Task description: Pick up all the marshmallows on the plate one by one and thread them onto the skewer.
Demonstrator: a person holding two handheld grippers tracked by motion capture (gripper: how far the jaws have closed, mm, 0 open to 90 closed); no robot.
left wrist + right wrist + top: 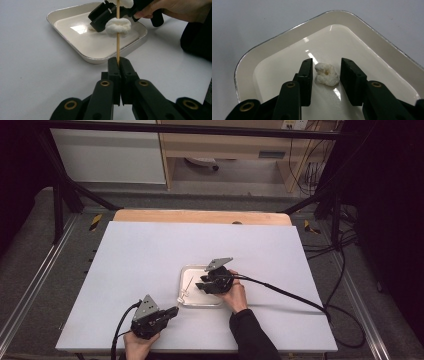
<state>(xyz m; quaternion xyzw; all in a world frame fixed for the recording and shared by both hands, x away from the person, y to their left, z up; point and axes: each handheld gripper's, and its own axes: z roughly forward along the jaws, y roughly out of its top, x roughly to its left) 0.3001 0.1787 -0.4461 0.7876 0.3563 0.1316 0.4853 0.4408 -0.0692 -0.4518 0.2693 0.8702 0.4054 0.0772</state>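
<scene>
We see a white popcorn piece [326, 74] lying in a shallow white tray [274, 47], between the right gripper's [325, 80] part-open jaws, not yet pinched. The left gripper [119, 65] clamps a loaded wooden skewer [118, 41]. A hard squeeze could crumble it.

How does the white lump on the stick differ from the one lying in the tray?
The lump on the stick is speared on a skewer and held up in the air; the lump in the tray lies loose on the tray floor. The first sits clear of any tongs, the second between the right tongs. Both are white, puffy and irregular.
</scene>
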